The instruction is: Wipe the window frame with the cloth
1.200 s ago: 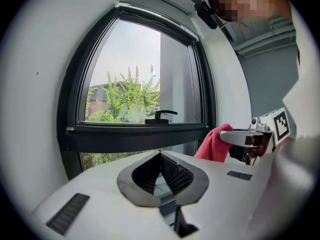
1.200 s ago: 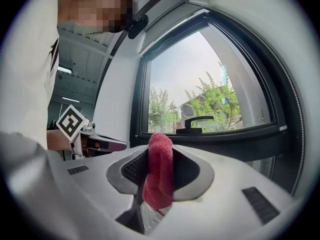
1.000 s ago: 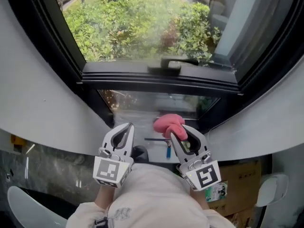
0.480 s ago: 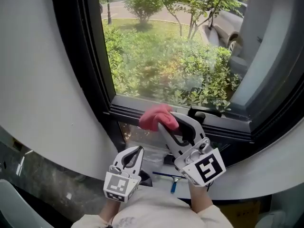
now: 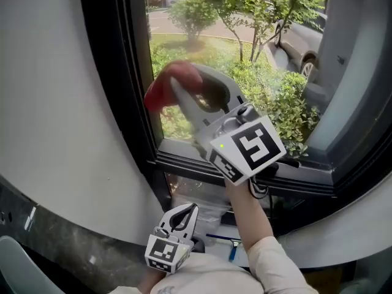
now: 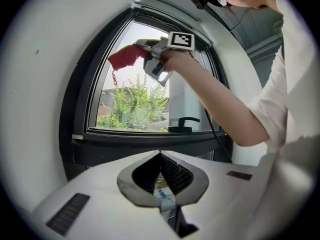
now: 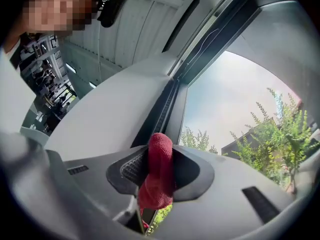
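Left of window frame [image 5: 125, 72]: white wall [image 5: 67, 103] curves in tight against the upright, with no gap to slip through.
Inside the frame: glass pane [image 5: 245, 54] closes the opening, so there is free room only on its near side.
Upper left of the frame: right gripper [image 5: 174, 84], jaws clamped on the cloth [image 5: 160, 86], fills the space just beside the upright.
Lower rail of the frame: handle [image 6: 184, 123] stands proud, and a forearm [image 5: 245, 210] crosses in front.
Below the frame: narrow recess, holding the left gripper [image 5: 191, 209] and a blue-handled tool [image 5: 234, 248].
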